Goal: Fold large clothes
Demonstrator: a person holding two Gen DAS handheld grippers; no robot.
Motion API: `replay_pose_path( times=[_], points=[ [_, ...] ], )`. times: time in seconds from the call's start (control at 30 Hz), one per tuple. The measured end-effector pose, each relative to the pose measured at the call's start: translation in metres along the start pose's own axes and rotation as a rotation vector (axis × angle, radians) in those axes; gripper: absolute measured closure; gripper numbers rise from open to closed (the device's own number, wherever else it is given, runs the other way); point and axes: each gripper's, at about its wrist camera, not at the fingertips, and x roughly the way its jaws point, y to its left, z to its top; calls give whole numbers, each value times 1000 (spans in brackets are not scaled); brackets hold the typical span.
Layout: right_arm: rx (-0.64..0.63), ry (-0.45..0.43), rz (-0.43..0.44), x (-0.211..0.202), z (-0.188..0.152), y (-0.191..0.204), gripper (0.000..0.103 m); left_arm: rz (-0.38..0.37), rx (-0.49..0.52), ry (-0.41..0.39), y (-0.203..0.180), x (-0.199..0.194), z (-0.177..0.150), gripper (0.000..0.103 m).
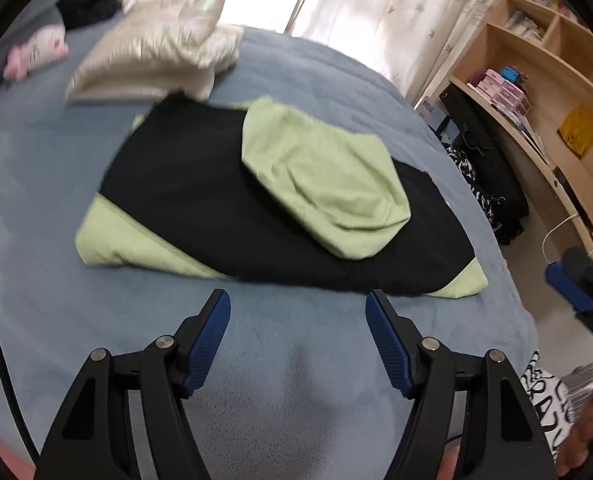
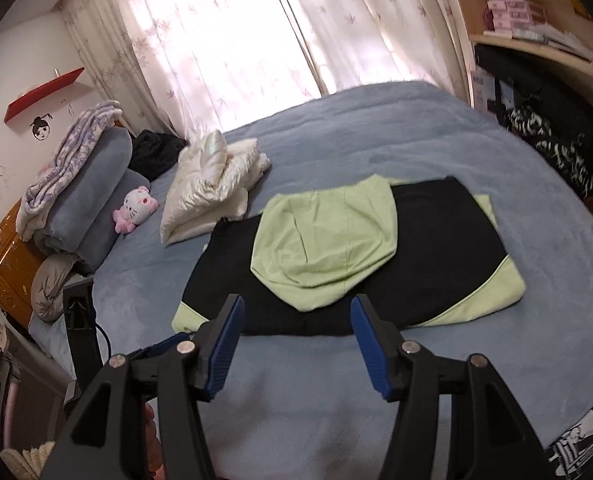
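Observation:
A black and light-green hooded garment (image 1: pixel 200 200) (image 2: pixel 436 248) lies folded flat on the blue-grey bed. Its green hood (image 1: pixel 324 188) (image 2: pixel 328 240) is laid back over the black body. My left gripper (image 1: pixel 298 304) hovers just in front of the garment's near edge, open, with only bedspread between its blue pads. The right gripper (image 2: pixel 296 308) hangs over the near edge of the same garment, also open and holding nothing. At the right edge of the left wrist view part of the right gripper (image 1: pixel 572 284) shows; the left gripper (image 2: pixel 80 312) shows at the lower left of the right wrist view.
A cream padded jacket (image 1: pixel 156 52) (image 2: pixel 212 184) lies bunched beyond the garment. A pink and white plush toy (image 2: pixel 136 208), rolled grey bedding (image 2: pixel 92 200) and dark clothes (image 2: pixel 152 152) sit at the head of the bed (image 2: pixel 376 132). Wooden shelves (image 1: pixel 536 68) stand past the bed's right edge.

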Motion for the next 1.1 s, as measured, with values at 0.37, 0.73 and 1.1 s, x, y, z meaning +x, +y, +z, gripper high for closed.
replay_pose_path(
  times=[0.37, 0.73, 1.1],
  points=[
    [47, 138, -16, 81, -11, -13, 47, -91, -279, 73, 65, 70, -6, 35],
    [25, 184, 9, 134, -8, -14, 47, -114, -448, -63, 109, 115, 29, 35],
    [-76, 107, -54, 191, 22, -7, 51, 40, -419, -202, 115, 133, 67, 69]
  ],
)
